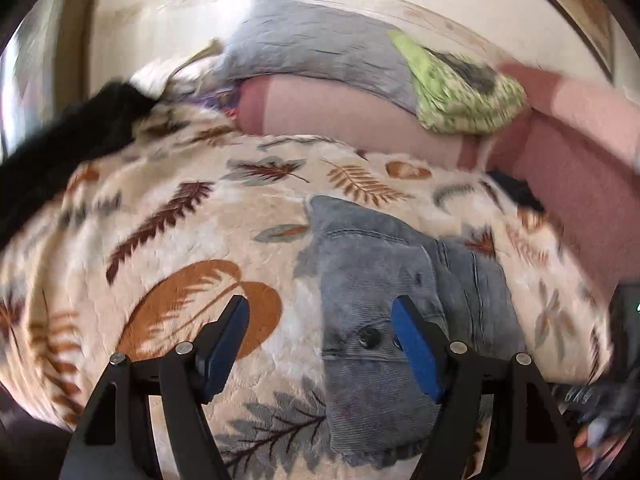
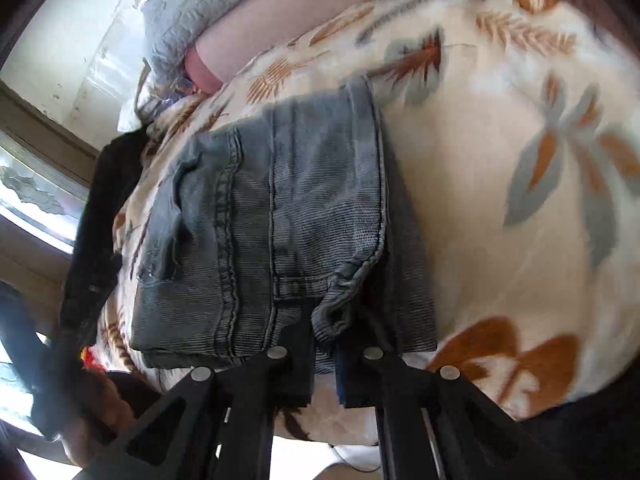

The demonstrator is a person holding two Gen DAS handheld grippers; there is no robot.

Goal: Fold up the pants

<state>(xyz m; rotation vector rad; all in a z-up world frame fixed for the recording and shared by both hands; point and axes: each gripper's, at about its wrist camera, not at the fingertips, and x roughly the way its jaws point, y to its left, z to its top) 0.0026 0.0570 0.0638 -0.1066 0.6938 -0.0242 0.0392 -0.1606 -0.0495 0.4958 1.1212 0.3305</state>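
The right gripper (image 2: 326, 344) is closed on the near edge of the grey-blue corduroy pants (image 2: 272, 216); a bunched fold of the waistband sits pinched between its black fingers (image 2: 296, 344). No earlier view is given for comparison.

The left gripper (image 1: 320, 344) stands wide apart, its blue-padded fingers (image 1: 416, 352) hovering above the same pants (image 1: 384, 280) with nothing between them. Its right finger overlaps the garment near a dark round button (image 1: 369, 337); whether it touches the cloth cannot be told. Its left finger lies over bare blanket.

The pants are folded into a compact stack of several layers and rest on the cream fleece blanket with brown, orange and grey leaf print (image 1: 168, 216), which covers a bed. Stitched seams and a belt loop show on the top layer in the right wrist view.

At the far side of the blanket lies a pink pillow (image 1: 340, 116), with a wrinkled grey pillow (image 1: 316, 44) behind it against a pale wall. A light-green patterned cloth bundle (image 1: 468, 92) sits on the right end of those pillows. A black fabric item (image 1: 68, 144) lies at the far left edge of the blanket. A dusky-pink covering (image 1: 576, 184) runs along the right.

Part of a person's hand (image 2: 100, 412) shows at the lower left of the right wrist view. Both views are motion-blurred.
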